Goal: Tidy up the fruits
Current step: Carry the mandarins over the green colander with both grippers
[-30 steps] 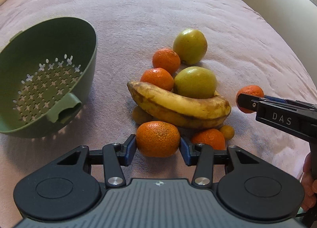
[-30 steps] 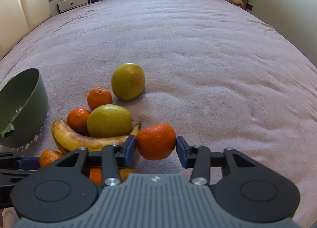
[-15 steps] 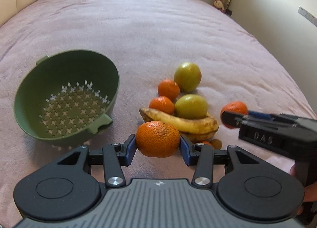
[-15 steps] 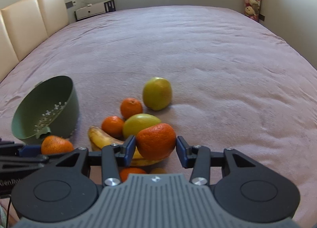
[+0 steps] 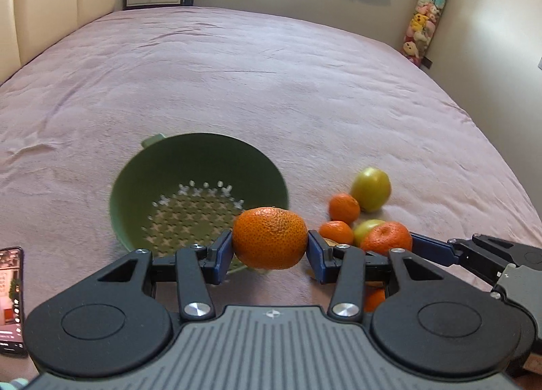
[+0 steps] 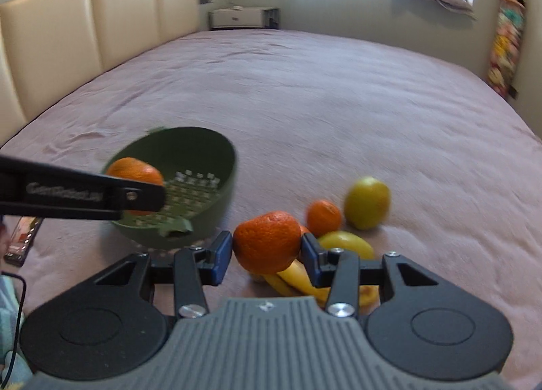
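Two round orange mandarins are held up over a bed spread with a pinkish-mauve blanket (image 5: 271,78), one in each hand-held gripper. From the left wrist view, the left hand-held gripper (image 5: 270,243) is clenched on a dimpled orange mandarin (image 5: 270,237), pinched between its blue pads, in front of the near right rim of a round dark green plastic colander (image 5: 142,187) whose star-holed bottom lies bare. To the right, the right hand-held gripper (image 5: 389,241) reaches in from the frame edge, grasping a second orange mandarin (image 5: 388,237). Behind it on the blanket lie two more small mandarins and two yellow-green round fruits (image 5: 371,188), close together. A dark smartphone (image 5: 10,295) lies at the left edge. From the right wrist view, the right hand-held gripper (image 6: 267,247) grips its orange mandarin (image 6: 267,241) above a yellow banana (image 6: 294,280) with brown marks, beside the yellow-green fruits (image 6: 367,202) and a loose mandarin. Left of it, the left hand-held gripper (image 6: 140,192) crosses the frame with its mandarin (image 6: 133,170) in front of the green colander (image 6: 216,166); this side is blurred.
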